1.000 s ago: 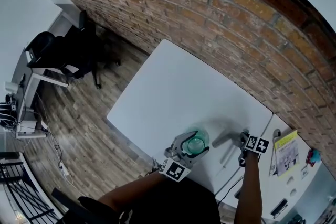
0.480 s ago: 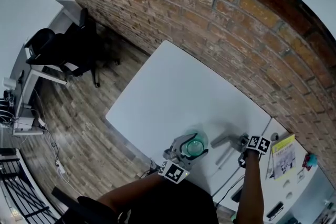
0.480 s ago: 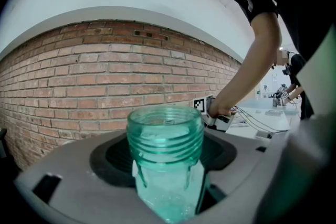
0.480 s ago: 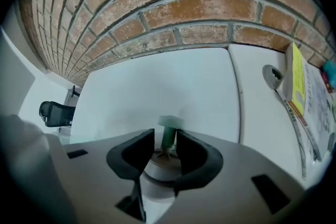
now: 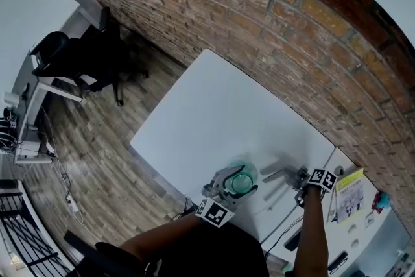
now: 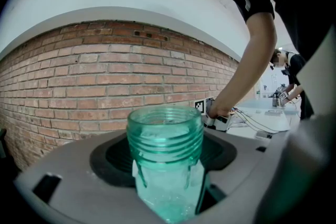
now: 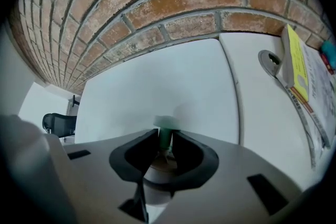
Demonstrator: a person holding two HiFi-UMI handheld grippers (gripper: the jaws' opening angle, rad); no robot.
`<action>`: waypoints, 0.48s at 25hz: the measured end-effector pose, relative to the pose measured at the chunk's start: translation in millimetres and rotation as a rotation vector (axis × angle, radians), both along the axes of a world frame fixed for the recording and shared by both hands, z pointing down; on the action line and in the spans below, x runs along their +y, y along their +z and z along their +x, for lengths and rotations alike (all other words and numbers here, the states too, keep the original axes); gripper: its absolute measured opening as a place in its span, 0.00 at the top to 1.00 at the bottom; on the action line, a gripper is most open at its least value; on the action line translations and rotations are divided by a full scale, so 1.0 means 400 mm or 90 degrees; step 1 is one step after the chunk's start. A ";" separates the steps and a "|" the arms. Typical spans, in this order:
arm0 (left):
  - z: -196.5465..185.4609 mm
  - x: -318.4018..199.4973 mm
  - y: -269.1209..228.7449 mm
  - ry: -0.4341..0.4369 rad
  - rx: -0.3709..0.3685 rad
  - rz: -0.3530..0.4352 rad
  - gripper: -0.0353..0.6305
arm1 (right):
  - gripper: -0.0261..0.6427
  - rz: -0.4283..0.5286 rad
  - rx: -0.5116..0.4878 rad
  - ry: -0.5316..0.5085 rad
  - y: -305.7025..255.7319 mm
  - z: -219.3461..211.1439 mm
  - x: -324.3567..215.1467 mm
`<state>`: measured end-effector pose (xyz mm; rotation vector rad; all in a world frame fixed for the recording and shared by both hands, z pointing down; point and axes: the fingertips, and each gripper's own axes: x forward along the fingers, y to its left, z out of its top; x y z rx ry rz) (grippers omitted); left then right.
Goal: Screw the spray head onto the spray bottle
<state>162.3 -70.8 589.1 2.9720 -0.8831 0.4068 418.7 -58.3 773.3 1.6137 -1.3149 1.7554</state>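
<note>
status: early days, nothing threaded yet | left tool (image 5: pixel 233 183): clamped on spray bottle (image 6: pixel 165 136), bare neck up | right tool (image 7: pixel 165 145): jaws just been closing, pinching spray head (image 7: pixel 166 124) on worktop (image 7: pixel 173 81) | todo: lift, seat, twist

Bright even light, soft shadows on the table (image 5: pixel 214 107), fisheye-curved brick wall (image 5: pixel 292 23), black vignetted corners, spray bottle (image 6: pixel 165 134) sharp up close.

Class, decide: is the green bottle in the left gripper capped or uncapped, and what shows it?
Uncapped: the green bottle shows bare threads and an open mouth, with nothing screwed on.
</note>
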 end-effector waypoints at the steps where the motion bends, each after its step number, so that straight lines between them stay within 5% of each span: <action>1: 0.000 0.000 0.000 0.000 0.000 0.001 0.46 | 0.83 0.006 -0.002 0.002 -0.001 0.001 0.000; 12: -0.001 0.000 0.003 -0.001 0.000 -0.002 0.46 | 0.86 0.086 -0.025 -0.028 -0.059 -0.043 0.009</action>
